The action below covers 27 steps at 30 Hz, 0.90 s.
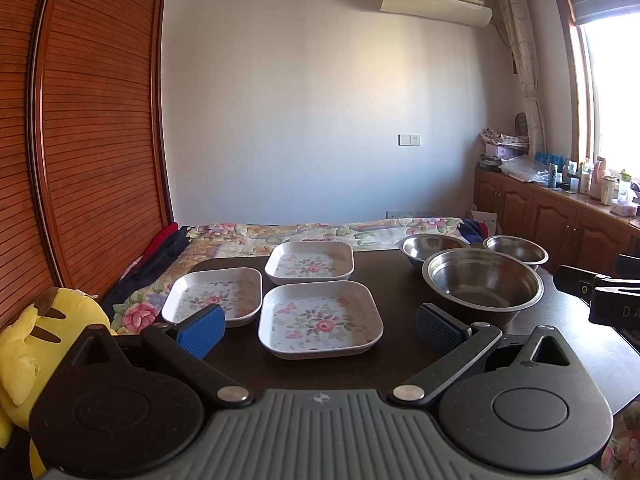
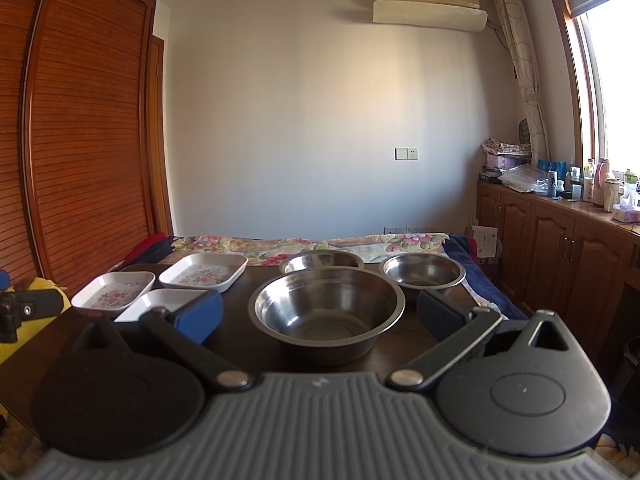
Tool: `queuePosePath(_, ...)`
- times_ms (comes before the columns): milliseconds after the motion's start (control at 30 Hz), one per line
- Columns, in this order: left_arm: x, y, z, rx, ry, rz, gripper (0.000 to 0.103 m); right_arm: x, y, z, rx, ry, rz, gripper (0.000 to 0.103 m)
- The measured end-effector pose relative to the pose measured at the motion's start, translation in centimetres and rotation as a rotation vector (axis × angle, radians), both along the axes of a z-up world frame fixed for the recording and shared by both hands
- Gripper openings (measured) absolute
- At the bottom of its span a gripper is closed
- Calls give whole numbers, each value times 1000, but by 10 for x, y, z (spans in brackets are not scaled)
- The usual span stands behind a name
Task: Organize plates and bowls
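Three square white plates with flower prints lie flat on a dark table [image 1: 400,344]: a near plate [image 1: 320,318], a left plate [image 1: 214,294] and a far plate [image 1: 310,262]. To their right stand three steel bowls: a large bowl [image 1: 482,280], a far bowl [image 1: 430,246] and a small bowl [image 1: 516,250]. My left gripper [image 1: 320,330] hovers open just before the near plate, holding nothing. In the right wrist view my right gripper [image 2: 320,314] is open in front of the large bowl [image 2: 326,308], with the far bowl [image 2: 320,261], small bowl [image 2: 424,272] and plates [image 2: 202,272] beyond.
A flowered bedspread [image 1: 320,232] lies beyond the table's far edge. A yellow plush toy [image 1: 24,352] sits at the left, beside a wooden slatted wardrobe [image 1: 88,140]. Wooden cabinets [image 2: 560,252] topped with bottles run along the right under a window.
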<state>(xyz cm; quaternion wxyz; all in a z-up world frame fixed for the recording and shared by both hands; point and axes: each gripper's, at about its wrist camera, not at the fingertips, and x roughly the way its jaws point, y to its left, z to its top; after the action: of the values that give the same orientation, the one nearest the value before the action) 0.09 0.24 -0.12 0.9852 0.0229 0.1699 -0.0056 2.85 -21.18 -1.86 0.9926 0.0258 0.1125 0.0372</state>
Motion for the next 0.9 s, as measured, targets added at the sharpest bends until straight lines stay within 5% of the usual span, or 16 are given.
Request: queuePosePath(900, 5, 2, -8, 9, 53, -5, 103, 4, 9, -7, -6, 12, 21, 103)
